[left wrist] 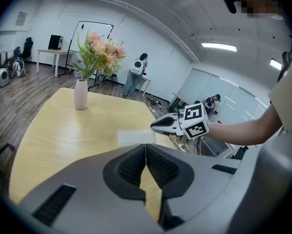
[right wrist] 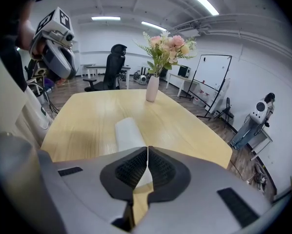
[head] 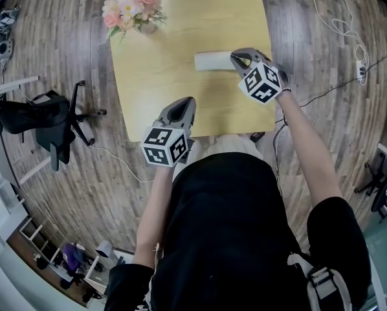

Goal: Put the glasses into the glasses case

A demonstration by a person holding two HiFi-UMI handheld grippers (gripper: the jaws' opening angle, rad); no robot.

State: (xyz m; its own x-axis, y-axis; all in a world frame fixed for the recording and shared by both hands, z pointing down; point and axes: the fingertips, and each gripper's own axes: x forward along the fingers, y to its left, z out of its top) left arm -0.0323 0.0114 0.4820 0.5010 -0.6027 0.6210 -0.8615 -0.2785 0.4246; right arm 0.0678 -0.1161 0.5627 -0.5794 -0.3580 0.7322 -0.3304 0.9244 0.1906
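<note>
head view: yellow wooden table (head: 161,76), with a vase of pink flowers (head: 134,5) at its far left corner. white glasses case (head: 211,61) lies closed and flat near the table's middle, long side across the view.

right gripper (head: 234,58): tip at the case's right end, angled down. jaws pressed together, nothing between them; in its own view the case sits just ahead of and partly under the tips. contact with the case can't be told.

left gripper (head: 188,101): over the near edge of the table, well apart from the case, pointing toward it. jaws closed, empty.

black office chair (head: 44,118) on the wood floor left of the table.
</note>
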